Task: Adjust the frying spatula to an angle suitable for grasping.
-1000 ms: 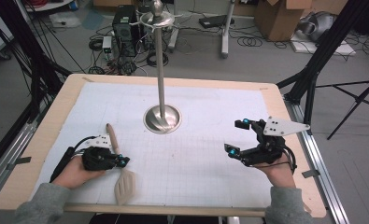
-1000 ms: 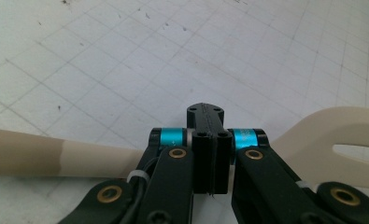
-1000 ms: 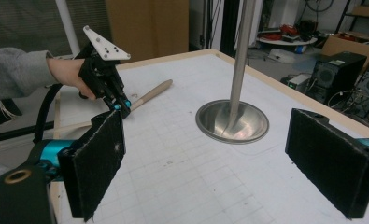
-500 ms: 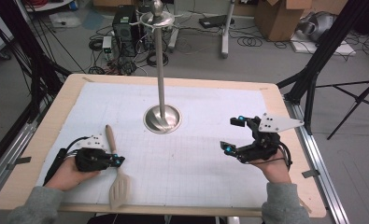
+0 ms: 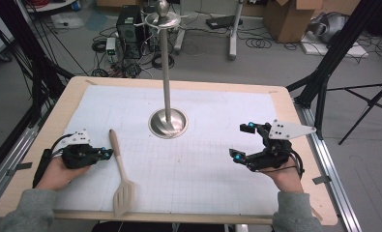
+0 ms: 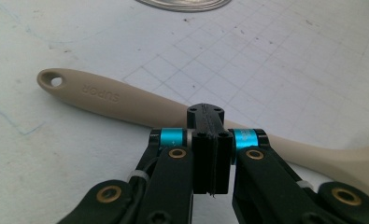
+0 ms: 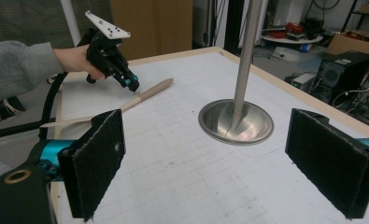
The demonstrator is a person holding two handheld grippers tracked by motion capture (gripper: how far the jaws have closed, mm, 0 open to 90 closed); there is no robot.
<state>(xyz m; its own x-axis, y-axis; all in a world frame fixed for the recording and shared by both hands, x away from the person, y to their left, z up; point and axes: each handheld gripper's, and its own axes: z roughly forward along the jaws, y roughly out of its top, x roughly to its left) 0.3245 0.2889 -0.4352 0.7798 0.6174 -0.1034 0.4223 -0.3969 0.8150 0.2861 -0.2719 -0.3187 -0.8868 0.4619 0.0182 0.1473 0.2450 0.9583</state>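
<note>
High view. Your left gripper [image 5: 106,153] lies low near the table's [image 5: 58,104] left edge, jaws pressed together, tips just beside the handle of the spatula [image 5: 119,171]; whether they touch it cannot be told here. The spatula lies flat on the white gridded mat [image 5: 203,164], handle toward the middle of the table, blade at the near edge, left of centre. It rests free, probably so that shut tips can nudge it rather than lift it. Your left hand [image 5: 58,174] cups the gripper from behind, forearm entering at the near left corner. Your right gripper [image 5: 242,141] hovers near the right edge, jaws spread with nothing between them, its hand [image 5: 287,176] beneath, pointing toward the metal stand [image 5: 167,87] upright at the table's centre, well apart from both grippers.

Left gripper view. The closed jaws meet pad to pad just in front of the spatula [image 6: 126,100]; its handle passes behind them crosswise, its hanging hole at the left. Nothing is pinched.

Right gripper view. The two pads [image 7: 98,163] stand wide, framing the stand's round base [image 7: 236,122]. Beyond, your left gripper [image 7: 131,84] angles down at the spatula's handle [image 7: 149,91], wrist tilted forward.
</note>
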